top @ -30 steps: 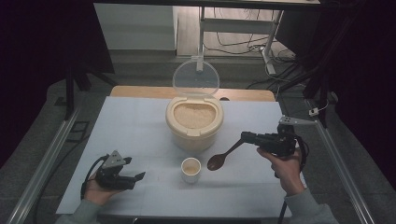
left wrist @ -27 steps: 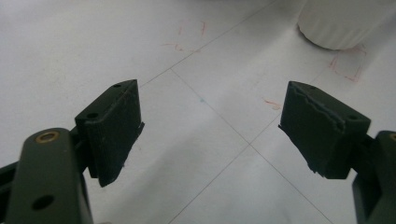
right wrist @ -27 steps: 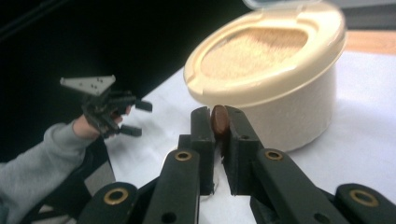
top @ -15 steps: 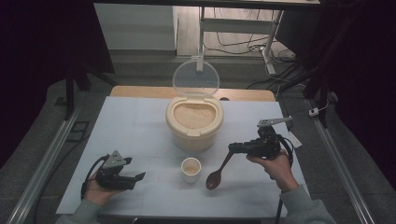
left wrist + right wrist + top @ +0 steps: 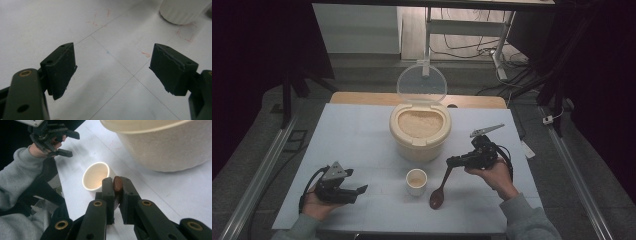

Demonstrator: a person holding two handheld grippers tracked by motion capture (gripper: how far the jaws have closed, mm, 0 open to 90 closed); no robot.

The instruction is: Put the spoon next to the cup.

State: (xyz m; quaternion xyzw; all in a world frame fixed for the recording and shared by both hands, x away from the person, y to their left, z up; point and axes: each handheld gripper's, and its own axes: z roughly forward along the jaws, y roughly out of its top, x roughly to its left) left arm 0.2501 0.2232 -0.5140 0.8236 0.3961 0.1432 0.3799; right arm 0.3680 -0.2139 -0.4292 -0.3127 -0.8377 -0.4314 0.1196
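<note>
The right gripper (image 5: pixel 452 162) clamps a wooden spoon (image 5: pixel 439 192) hanging bowl-down just right of the small cup (image 5: pixel 416 181), probably about to be laid down, while the left gripper (image 5: pixel 359 190) rests open at the near left.

overhead forward-down, two close tool cameras, both seeing cup (image 5: pixel 95 179)

The right gripper (image 5: pixel 117 185) pinches a brown spoon handle (image 5: pixel 117 184) beside a white cup (image 5: pixel 96 176).
</note>
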